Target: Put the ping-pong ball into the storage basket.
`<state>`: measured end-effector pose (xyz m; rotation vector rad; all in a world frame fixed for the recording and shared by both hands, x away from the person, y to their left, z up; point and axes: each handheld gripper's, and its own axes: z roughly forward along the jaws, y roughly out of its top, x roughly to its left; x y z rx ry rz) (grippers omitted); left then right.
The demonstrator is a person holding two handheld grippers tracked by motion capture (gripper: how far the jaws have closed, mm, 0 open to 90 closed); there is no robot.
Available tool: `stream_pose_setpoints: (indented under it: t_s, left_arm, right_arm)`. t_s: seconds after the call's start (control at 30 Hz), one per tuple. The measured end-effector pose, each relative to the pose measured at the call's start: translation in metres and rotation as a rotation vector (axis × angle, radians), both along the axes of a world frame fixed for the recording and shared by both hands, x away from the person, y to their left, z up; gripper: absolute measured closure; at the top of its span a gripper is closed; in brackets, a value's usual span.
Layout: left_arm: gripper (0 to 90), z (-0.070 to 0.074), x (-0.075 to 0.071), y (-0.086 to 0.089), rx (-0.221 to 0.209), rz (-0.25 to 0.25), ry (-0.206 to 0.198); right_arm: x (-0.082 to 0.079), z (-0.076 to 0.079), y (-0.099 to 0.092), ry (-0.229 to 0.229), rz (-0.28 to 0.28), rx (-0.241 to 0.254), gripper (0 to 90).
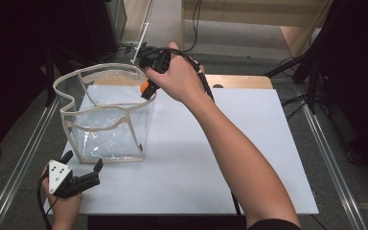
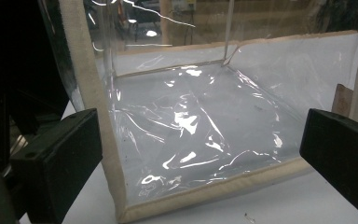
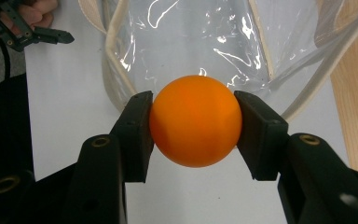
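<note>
The right tool (image 3: 194,122) gripped the orange ball (image 3: 195,120) above the clear bag's (image 1: 106,112) rim, the left tool (image 2: 200,154) gaped wide nearby; next probably a release inside.

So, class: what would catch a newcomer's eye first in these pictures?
The orange ball, clamped in the right gripper, hangs at the rim of the clear bag standing open on the white table. The left gripper rests open at the near left corner, facing the bag's side.
</note>
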<state>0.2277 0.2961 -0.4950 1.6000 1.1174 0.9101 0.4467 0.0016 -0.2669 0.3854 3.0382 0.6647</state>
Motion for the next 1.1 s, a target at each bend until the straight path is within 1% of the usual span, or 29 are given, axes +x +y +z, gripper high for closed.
stream_pose_setpoints:
  t_s: [0.07, 0.13, 0.37, 0.47, 0.5, 0.63, 0.8, 0.9, 0.93, 1.0, 1.1]
  left_arm:
    - [0.0, 0.0, 0.0, 0.0, 0.0, 0.0, 0.0]
    - [0.0, 0.0, 0.0, 0.0, 0.001, -0.001, -0.001]
    - [0.0, 0.0, 0.0, 0.0, 0.001, -0.001, -0.001]
    - [0.0, 0.0, 0.0, 0.0, 0.001, -0.002, 0.0]
    - [0.0, 0.0, 0.0, 0.0, 0.001, -0.001, 0.0]
    - [0.0, 0.0, 0.0, 0.0, -0.002, -0.002, -0.001]
    - [0.0, 0.0, 0.0, 0.0, -0.001, -0.001, 0.001]
    - [0.0, 0.0, 0.0, 0.0, -0.001, -0.001, 0.001]
    - [0.0, 0.0, 0.0, 0.0, 0.0, -0.001, 0.001]
    - [0.0, 0.0, 0.0, 0.001, -0.003, -0.001, 0.002]
    - [0.0, 0.0, 0.0, 0.001, -0.005, -0.001, 0.001]
  right_arm:
    - [0.001, -0.001, 0.001, 0.0, 0.006, 0.0, 48.4]
    - [0.002, -0.002, 0.003, -0.001, -0.001, -0.011, 48.3]
    - [0.005, -0.005, 0.005, -0.01, -0.016, -0.012, 48.3]
    - [0.006, -0.007, 0.007, -0.02, -0.017, -0.022, 48.2]
    - [0.008, -0.009, 0.008, -0.029, -0.005, -0.029, 48.0]
    - [0.007, -0.012, 0.01, -0.026, -0.009, -0.044, 47.6]
    - [0.008, -0.012, 0.009, -0.032, -0.012, -0.052, 47.4]
    - [0.008, -0.012, 0.009, -0.028, -0.021, -0.063, 45.1]
    - [0.008, -0.012, 0.008, -0.03, -0.026, -0.066, 42.7]
    - [0.009, -0.012, 0.007, -0.033, -0.022, -0.064, 42.0]
    - [0.007, -0.011, 0.005, -0.032, -0.035, -0.058, 37.7]
